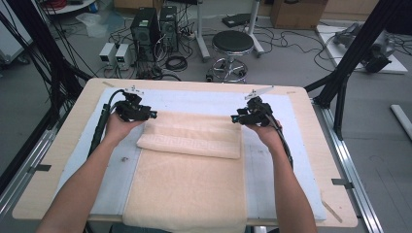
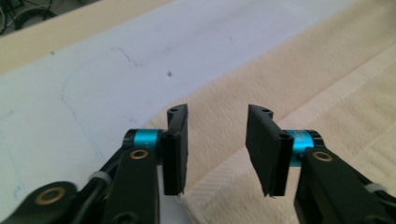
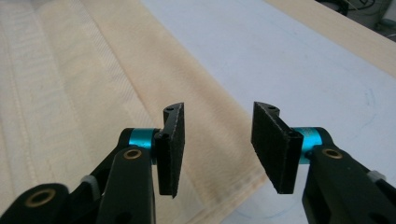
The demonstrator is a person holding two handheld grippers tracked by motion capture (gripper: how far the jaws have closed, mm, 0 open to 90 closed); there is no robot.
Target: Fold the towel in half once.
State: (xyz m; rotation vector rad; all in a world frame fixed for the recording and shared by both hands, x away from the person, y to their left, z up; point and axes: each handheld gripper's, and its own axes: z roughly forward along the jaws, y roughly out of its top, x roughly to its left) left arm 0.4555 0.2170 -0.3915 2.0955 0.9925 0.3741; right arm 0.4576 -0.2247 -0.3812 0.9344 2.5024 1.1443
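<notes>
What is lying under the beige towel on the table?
Under the towel lies a pale blue mat, and the wooden table is below that. The mat shows around the towel; the part directly beneath it is covered.

Cream terry towel lying flat along the middle of the table, its near end hanging over the near edge. Its far end is folded back toward the near side, forming a doubled band with a woven key-pattern border.
</notes>
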